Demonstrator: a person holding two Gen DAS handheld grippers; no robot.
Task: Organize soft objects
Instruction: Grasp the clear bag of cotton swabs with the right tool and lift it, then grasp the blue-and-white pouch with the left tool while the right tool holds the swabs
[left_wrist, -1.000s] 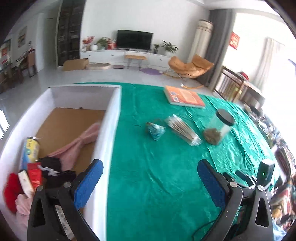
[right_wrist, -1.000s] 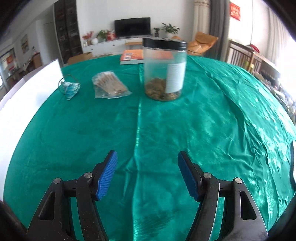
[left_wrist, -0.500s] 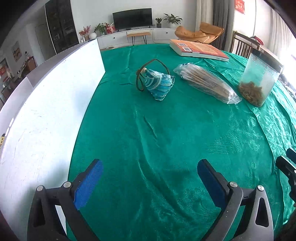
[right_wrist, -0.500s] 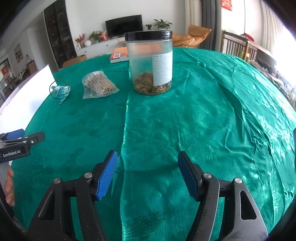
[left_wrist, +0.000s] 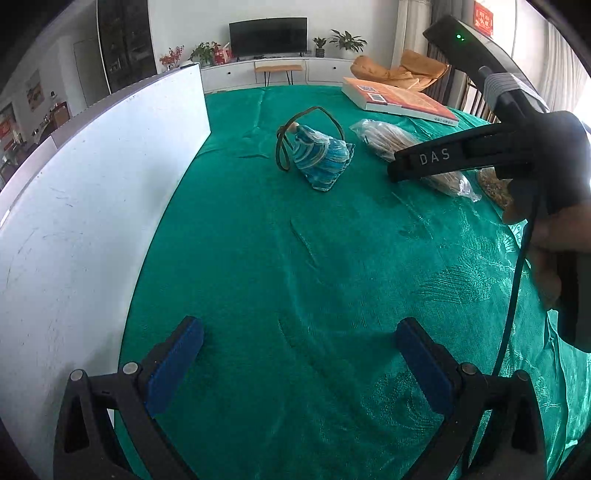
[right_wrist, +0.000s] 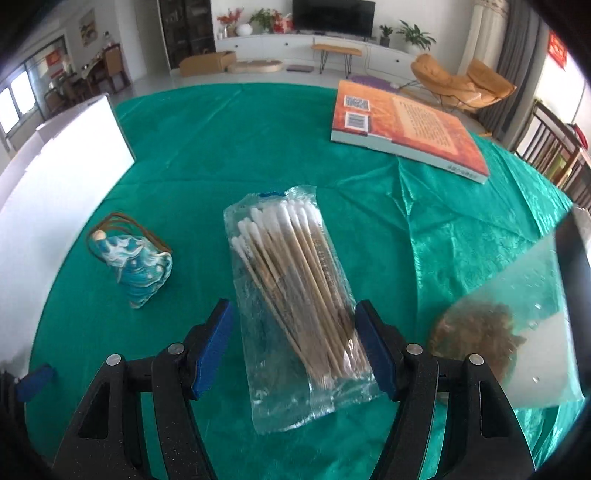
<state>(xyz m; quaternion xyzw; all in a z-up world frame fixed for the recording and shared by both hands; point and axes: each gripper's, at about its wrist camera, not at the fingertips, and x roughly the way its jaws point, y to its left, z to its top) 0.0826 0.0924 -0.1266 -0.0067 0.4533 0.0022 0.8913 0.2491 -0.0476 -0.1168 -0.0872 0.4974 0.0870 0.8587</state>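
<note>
Moved: the right hand-held gripper (right_wrist: 293, 345) has swung left from the jar (right_wrist: 517, 325) to the swab bag (right_wrist: 295, 302).
Right hand-held gripper: released, straddling the bag's near end.
Left hand-held gripper (left_wrist: 299, 365): released, over bare green bench (left_wrist: 258, 258).
Pouch (right_wrist: 138, 264): left of the bag, near the white box (left_wrist: 92, 203).

A: How does the left claw (left_wrist: 299, 354) stand?

B: Its two black arms with blue pads (left_wrist: 173, 365) are spread wide, tilted downward, with nothing between them.

A: And the right claw (right_wrist: 293, 345)?

B: Also black with blue pads (right_wrist: 373, 350), parted wide and angled steeply down. In the left wrist view its black body reaches in from the right, and a person's hand (left_wrist: 554, 236) wraps the handle, fingers curled round the grip.
</note>
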